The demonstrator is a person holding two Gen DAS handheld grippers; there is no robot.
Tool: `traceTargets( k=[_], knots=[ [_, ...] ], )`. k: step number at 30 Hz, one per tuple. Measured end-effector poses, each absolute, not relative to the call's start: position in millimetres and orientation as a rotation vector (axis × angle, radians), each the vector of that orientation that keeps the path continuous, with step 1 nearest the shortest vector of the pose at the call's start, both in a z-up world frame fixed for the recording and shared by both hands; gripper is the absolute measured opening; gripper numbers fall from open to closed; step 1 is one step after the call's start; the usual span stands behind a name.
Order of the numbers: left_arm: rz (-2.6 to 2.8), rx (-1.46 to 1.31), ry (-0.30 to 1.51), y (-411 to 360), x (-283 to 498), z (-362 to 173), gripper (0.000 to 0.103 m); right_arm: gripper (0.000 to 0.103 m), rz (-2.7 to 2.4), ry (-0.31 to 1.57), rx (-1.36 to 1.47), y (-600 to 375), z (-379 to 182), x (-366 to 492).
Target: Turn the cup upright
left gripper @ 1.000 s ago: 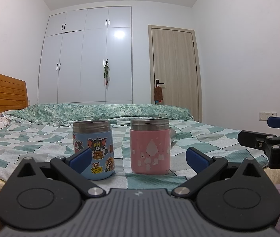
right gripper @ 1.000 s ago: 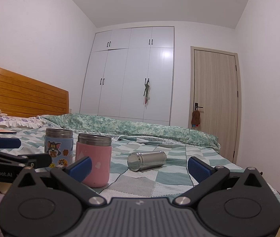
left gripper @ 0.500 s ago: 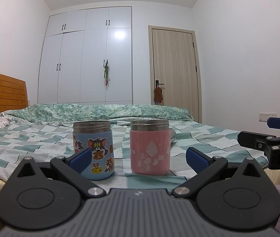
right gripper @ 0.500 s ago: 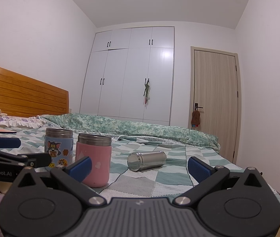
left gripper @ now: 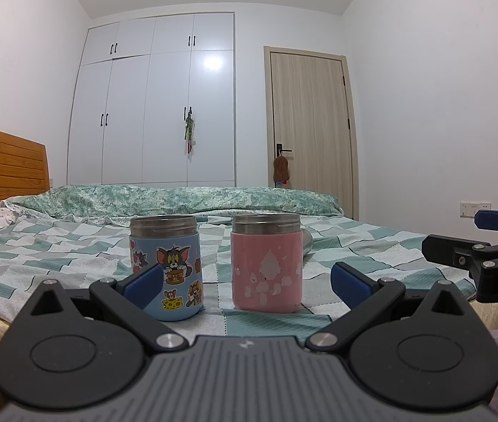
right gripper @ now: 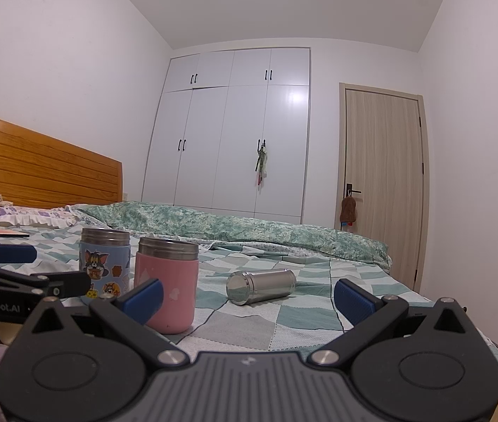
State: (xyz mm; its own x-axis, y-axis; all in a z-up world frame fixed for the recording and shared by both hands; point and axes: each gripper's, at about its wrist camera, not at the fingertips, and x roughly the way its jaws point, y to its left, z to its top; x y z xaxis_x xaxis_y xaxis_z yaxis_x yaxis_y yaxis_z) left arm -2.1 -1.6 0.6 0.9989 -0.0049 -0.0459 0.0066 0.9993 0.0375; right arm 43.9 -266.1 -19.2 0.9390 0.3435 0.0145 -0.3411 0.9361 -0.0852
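Observation:
A bare steel cup lies on its side on the checked bedspread, its flat end toward me; in the left wrist view only a sliver of it shows behind the pink cup. A pink cup and a blue cartoon-sticker cup stand upright side by side. My left gripper is open and empty, short of the two standing cups. My right gripper is open and empty, short of the lying steel cup.
The bed has a green checked cover, with a folded green quilt behind the cups and a wooden headboard at left. A white wardrobe and a wooden door stand beyond. The bed's near edge is just below the grippers.

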Motion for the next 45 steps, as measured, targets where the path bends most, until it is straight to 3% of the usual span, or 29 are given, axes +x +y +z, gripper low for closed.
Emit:
traceTargets(
  k=[32,45],
  knots=[
    [-0.008,0.084,0.058,-12,3,5,0.103,0.103,0.344,-0.022,-0.064,-269,-17,44],
    [-0.152,0.109,0.135,-68,59,68,0.103,0.103,0.335,0.085,-0.070,-331,28,89]
  ],
)
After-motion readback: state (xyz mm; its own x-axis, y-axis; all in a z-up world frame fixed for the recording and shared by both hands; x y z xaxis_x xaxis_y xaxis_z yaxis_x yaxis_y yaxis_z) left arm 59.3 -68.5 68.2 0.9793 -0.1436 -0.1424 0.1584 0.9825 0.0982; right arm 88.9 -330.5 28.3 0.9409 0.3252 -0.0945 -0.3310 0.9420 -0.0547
